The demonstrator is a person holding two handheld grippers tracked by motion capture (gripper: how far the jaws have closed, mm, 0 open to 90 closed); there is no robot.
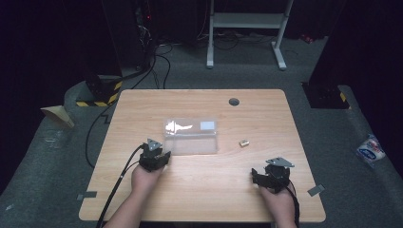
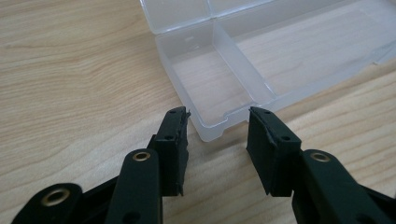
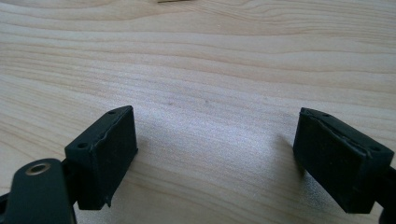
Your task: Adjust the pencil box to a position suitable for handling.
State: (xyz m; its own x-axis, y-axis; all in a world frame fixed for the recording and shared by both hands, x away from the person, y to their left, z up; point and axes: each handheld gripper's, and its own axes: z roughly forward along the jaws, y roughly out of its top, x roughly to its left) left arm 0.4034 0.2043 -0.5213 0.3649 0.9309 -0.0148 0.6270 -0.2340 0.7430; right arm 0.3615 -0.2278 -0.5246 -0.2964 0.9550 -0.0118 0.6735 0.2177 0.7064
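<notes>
Fingers of the left gripper stand partly apart at the lower middle of its own view, straddling the near corner of the clear plastic box without pressing on it, so nothing is held yet. That box lies open on the bench, just left of centre in the high view, its lid folded back and its small corner compartment empty. It looks light, thin-walled and slick, likely to slide or flex, so a grip on the front wall beside the divider seems safest. Further right lies a small brass piece, well apart. At lower right, the right gripper hovers over bare wood, fingers wide and empty.
</notes>
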